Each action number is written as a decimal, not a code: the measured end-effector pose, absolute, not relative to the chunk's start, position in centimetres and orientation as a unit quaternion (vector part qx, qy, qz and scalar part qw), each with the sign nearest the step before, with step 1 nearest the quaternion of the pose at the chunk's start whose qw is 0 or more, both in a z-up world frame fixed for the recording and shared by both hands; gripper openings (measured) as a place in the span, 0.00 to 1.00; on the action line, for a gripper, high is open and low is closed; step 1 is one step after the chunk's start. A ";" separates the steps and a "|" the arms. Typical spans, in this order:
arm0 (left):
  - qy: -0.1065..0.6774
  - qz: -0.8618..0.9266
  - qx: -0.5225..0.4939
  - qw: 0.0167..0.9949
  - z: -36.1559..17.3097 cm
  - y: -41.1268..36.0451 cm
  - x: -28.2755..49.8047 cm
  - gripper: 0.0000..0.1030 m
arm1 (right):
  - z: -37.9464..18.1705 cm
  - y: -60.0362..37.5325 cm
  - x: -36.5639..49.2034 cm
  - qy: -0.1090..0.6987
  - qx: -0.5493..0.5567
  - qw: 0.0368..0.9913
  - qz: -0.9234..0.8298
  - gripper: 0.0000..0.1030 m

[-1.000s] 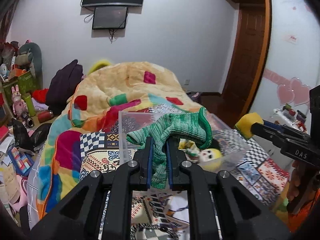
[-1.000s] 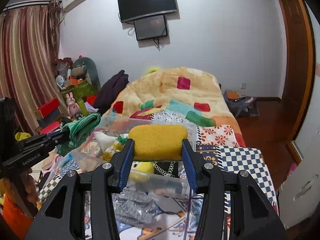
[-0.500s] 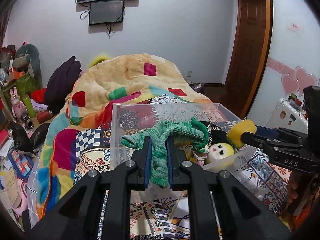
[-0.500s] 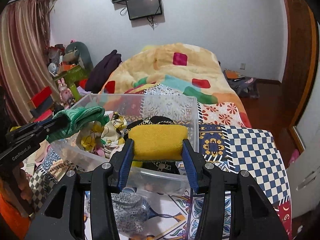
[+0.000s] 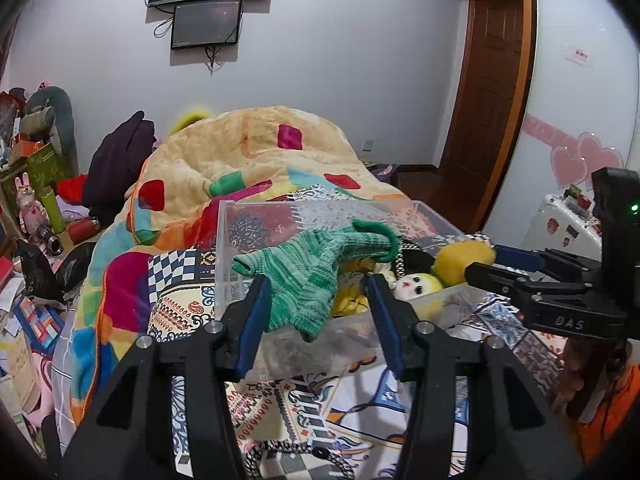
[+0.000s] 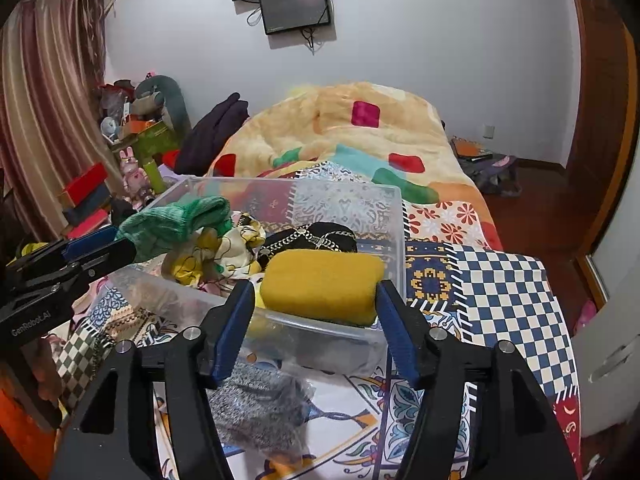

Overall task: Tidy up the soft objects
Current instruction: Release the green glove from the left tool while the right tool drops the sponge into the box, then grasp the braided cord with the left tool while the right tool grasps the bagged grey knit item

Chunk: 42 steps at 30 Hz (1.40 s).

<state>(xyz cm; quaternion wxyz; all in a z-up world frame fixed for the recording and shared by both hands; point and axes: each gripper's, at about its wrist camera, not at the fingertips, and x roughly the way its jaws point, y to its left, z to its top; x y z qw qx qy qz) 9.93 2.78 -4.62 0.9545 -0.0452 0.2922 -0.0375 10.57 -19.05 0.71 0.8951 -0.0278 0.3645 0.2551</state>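
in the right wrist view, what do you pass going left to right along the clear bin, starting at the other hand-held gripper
left hand-held gripper → green knit sock → yellow-and-white patterned cloth → yellow sponge → right wall of the clear plastic bin → blue-and-white checkered cloth

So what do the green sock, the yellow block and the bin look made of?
Green sock: knitted yarn, matte; ribbed stitches show. Yellow block: probably sponge foam, with a porous matte face. Bin: clear hard plastic, glossy; the bedspread pattern shows through its walls.
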 end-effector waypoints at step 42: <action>0.396 -0.024 -0.026 0.918 -11.3 2.4 3.6 0.69 | -4.6 -15.5 5.9 0.431 -0.056 0.849 0.300 0.66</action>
